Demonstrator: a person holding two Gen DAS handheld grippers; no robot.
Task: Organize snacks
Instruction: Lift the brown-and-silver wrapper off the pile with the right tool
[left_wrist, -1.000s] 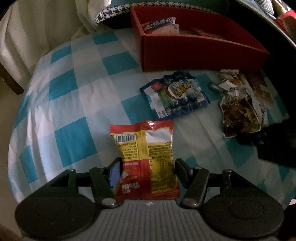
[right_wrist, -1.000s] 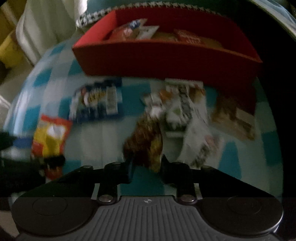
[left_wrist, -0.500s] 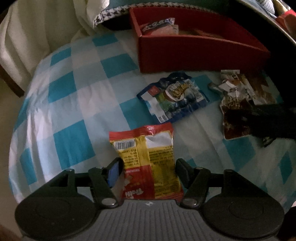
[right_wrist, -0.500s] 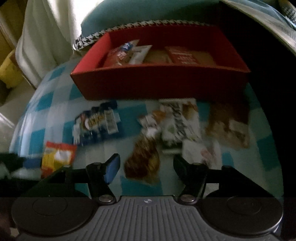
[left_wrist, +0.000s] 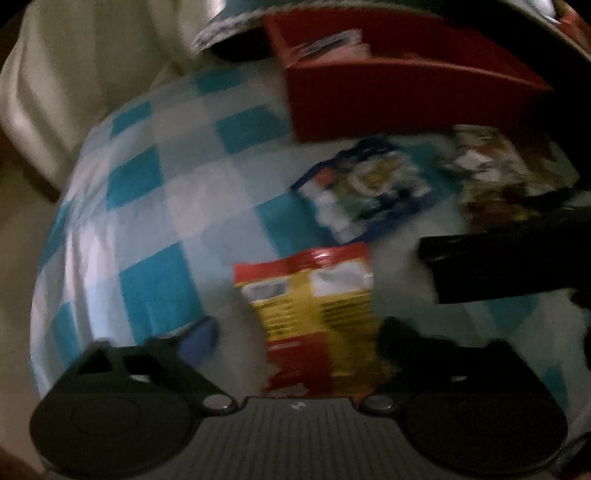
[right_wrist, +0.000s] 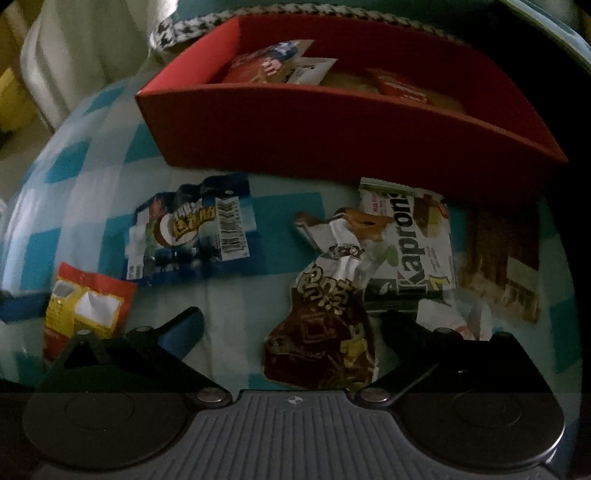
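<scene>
A red-and-yellow snack packet (left_wrist: 317, 306) lies on the checked cloth between the fingers of my left gripper (left_wrist: 299, 332). Its jaws are opening wide, and the left pad stands clear of the packet. In the right wrist view a crumpled brown packet (right_wrist: 325, 332) lies flat between the fingers of my right gripper (right_wrist: 293, 326), whose jaws are also opening and do not press on it. The red box (right_wrist: 332, 133) stands at the back with several packets inside. A blue packet (right_wrist: 192, 232) lies in front of the box.
A green-and-white wafer packet (right_wrist: 410, 240) and a brown wrapper (right_wrist: 502, 266) lie right of the brown packet. The blue-and-white checked cloth (left_wrist: 147, 229) drops off at the left, beside cream fabric (left_wrist: 92, 74). My right gripper shows as a dark shape (left_wrist: 509, 258) in the left wrist view.
Both pairs of jaws have spread wide. The right gripper was shut on the brown packet and has let it go. The left fingers have come off the red-and-yellow packet.
</scene>
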